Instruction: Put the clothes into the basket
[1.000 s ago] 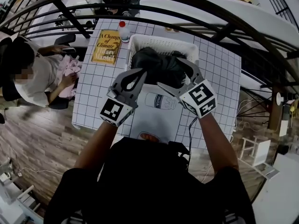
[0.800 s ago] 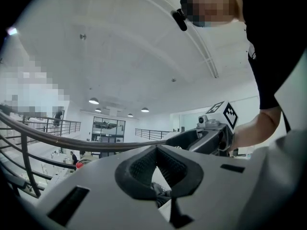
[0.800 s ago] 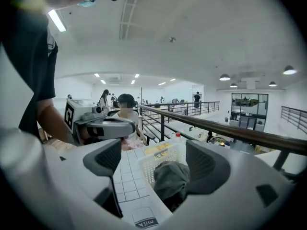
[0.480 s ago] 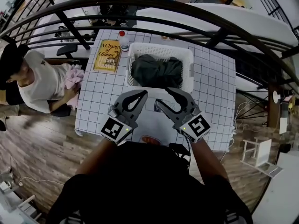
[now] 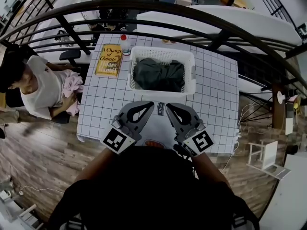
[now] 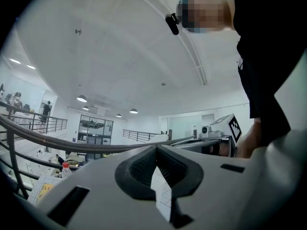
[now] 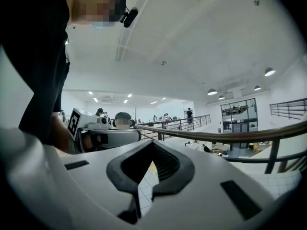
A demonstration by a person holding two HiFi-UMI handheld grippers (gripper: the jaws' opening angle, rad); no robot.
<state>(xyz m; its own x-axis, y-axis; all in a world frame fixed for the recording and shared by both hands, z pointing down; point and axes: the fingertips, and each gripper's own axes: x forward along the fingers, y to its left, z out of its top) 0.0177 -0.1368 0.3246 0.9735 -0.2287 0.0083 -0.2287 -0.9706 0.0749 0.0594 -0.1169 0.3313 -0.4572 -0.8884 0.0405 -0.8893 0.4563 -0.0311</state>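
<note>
Seen from the head view, where one gridded table (image 5: 213,87) fills the middle, the single white basket (image 5: 191,75) stands at the centre of the far edge. It holds one heap of dark grey clothes (image 5: 158,75); how many pieces make it up cannot be told. One yellow book (image 5: 108,60) lies at the far left corner, and one clear bottle with a red cap (image 5: 125,44) stands upright between book and basket. Two grippers hover over the near edge, well apart from the basket and side by side. The left gripper (image 5: 151,104) has its jaws together, and the right gripper (image 5: 168,106) has just closed its jaws on nothing. One person (image 5: 45,87) sits off the left edge of the table with pink fabric (image 5: 72,80) by the lap. In the left gripper view, the left gripper's (image 6: 156,147) jaw tips meet with only gridded tabletop showing through the gap behind them. The red-capped bottle sits low at the left, and the other gripper's marker cube (image 6: 233,124) shows at the right. In the right gripper view, the right gripper (image 7: 152,143) is likewise closed and empty, tips touching. The left gripper's marker cube (image 7: 76,120) lies at the left, and a dark railing (image 7: 230,134) crosses behind.
</note>
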